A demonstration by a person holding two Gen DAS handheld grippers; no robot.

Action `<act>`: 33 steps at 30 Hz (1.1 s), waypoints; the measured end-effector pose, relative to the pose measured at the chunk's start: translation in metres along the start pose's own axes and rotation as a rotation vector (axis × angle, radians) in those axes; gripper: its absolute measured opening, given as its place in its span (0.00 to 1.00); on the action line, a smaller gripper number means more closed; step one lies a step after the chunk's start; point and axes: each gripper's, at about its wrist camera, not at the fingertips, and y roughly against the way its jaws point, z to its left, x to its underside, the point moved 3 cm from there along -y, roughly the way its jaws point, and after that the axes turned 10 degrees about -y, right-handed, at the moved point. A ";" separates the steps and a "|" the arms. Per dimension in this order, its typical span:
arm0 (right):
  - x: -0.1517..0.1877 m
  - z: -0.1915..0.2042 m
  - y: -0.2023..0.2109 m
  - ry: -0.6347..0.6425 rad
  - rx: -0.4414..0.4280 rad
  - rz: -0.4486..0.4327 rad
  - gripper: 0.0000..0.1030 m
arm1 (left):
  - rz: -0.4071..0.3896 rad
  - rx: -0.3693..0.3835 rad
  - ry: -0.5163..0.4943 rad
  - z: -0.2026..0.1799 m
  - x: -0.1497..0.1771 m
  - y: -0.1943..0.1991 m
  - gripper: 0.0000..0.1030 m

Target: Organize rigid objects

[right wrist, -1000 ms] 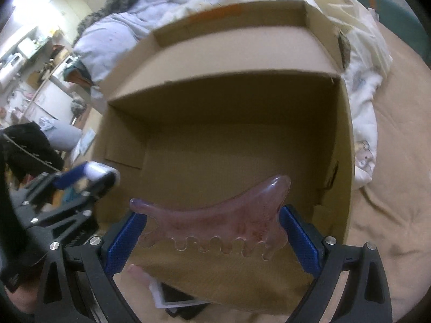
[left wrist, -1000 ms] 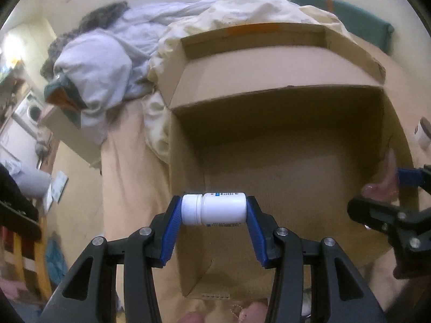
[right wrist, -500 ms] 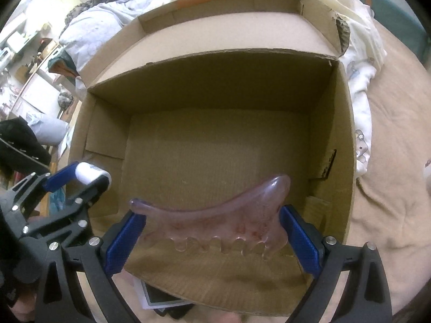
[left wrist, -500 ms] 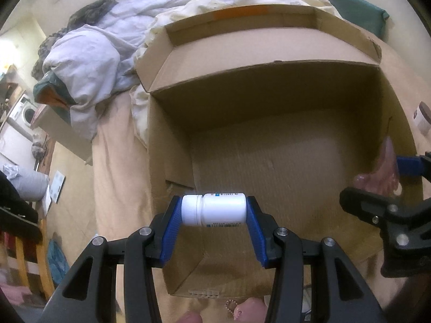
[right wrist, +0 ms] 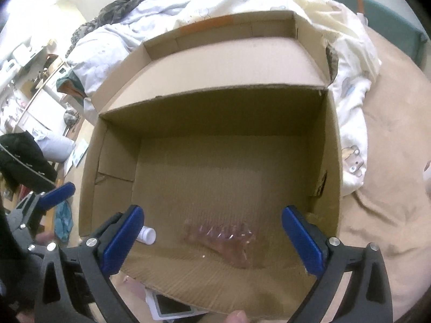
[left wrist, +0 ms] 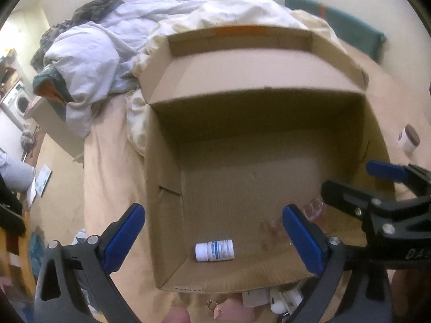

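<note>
Blue pads of the left gripper (left wrist: 214, 238) stand spread wide, having just opened, with nothing pinched between them. Below them, on the floor of the box (left wrist: 167, 231), the bottle (left wrist: 214, 250) lies on its side near the near wall, toward the left corner, touching neither pad. The right gripper (right wrist: 211, 238) is likewise spread wide and empty over the near right part of the box. Under it the pink comb (right wrist: 223, 238) lies flat on the cardboard floor, well apart from the bottle, which in the right view peeks out beside that gripper's left pad (right wrist: 122, 239). Nearest of all, outside the near wall, white earbuds (left wrist: 280, 300) and a small device (right wrist: 172, 308) lie on the tan sheet (left wrist: 107, 167). Right of the box, a jar (left wrist: 409, 138) rests on the sheet. Beyond the far flap, rumpled bedding (left wrist: 89, 62) is piled, with a green cushion (left wrist: 342, 27) at the far right.
</note>
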 end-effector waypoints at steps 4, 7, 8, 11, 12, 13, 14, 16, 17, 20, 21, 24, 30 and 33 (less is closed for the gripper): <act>-0.003 0.000 0.006 -0.009 -0.015 -0.030 1.00 | 0.013 0.048 0.061 0.009 0.001 -0.001 0.99; -0.004 0.001 0.010 -0.007 -0.022 -0.053 1.00 | 0.009 0.059 0.086 0.013 0.003 0.001 0.99; -0.004 0.001 0.012 -0.004 -0.023 -0.064 1.00 | 0.005 0.054 0.082 0.013 0.003 0.003 0.99; -0.006 0.001 0.018 -0.005 -0.035 -0.094 1.00 | -0.012 0.041 0.073 0.013 0.004 0.008 0.99; -0.007 -0.001 0.021 -0.015 -0.042 -0.100 1.00 | -0.017 0.039 0.074 0.013 0.004 0.010 0.99; -0.008 -0.002 0.023 -0.029 -0.045 -0.106 1.00 | -0.019 0.037 0.075 0.015 0.004 0.011 0.99; -0.008 -0.004 0.026 -0.041 -0.048 -0.114 1.00 | -0.019 0.036 0.079 0.015 0.004 0.012 0.99; -0.009 -0.006 0.033 -0.059 -0.059 -0.134 1.00 | -0.025 0.044 0.093 0.017 0.005 0.016 0.99; -0.009 -0.007 0.037 -0.067 -0.064 -0.143 1.00 | -0.027 0.044 0.094 0.018 0.005 0.017 0.99; -0.007 -0.008 0.047 -0.070 -0.063 -0.163 1.00 | -0.060 0.024 0.081 0.019 0.002 0.030 0.99; -0.007 -0.008 0.050 -0.067 -0.064 -0.166 1.00 | -0.070 0.017 0.075 0.020 0.002 0.036 0.99; -0.005 -0.005 0.065 -0.071 -0.083 -0.189 1.00 | -0.082 0.011 0.075 0.023 0.003 0.050 0.99; 0.005 0.003 0.092 -0.050 -0.103 -0.224 1.00 | -0.083 0.005 0.109 0.028 0.015 0.079 0.99; 0.015 0.002 0.101 -0.036 -0.096 -0.224 1.00 | -0.079 0.010 0.150 0.033 0.026 0.089 0.99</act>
